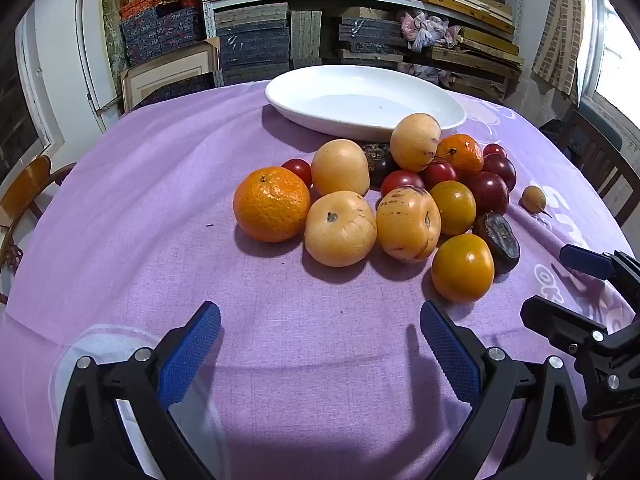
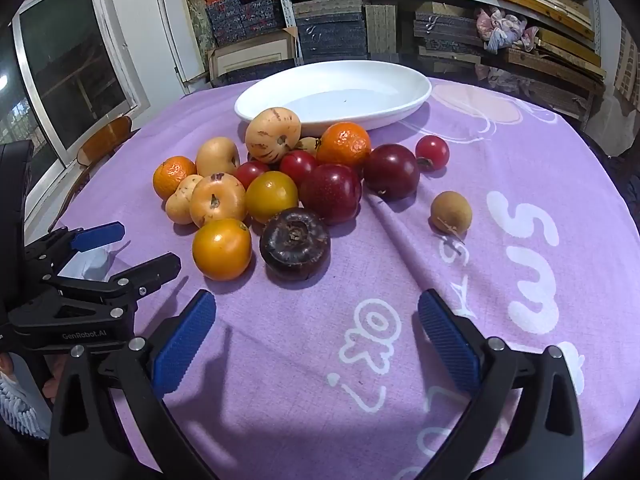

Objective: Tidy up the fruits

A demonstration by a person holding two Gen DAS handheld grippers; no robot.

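Note:
A heap of fruit lies on the purple tablecloth (image 1: 160, 240): a mandarin (image 1: 271, 204), pale yellow melon-like fruits (image 1: 340, 228), yellow-orange tomatoes (image 1: 462, 268), red plums (image 2: 331, 194), red cherry tomatoes (image 2: 431, 151) and a dark purple fruit (image 2: 295, 243). A small brown fruit (image 2: 451, 213) lies apart to the right. An empty white oval dish (image 1: 360, 100) stands behind the heap and also shows in the right wrist view (image 2: 332, 96). My left gripper (image 1: 320, 334) is open and empty, short of the heap. My right gripper (image 2: 316, 320) is open and empty near the dark fruit.
Shelves stacked with boxes (image 1: 256, 40) fill the back wall. Wooden chairs stand at the table's left (image 1: 24, 196) and right (image 1: 596, 160). White printed letters (image 2: 532, 256) mark the cloth on the right. A white tissue (image 2: 92, 260) lies under the left gripper.

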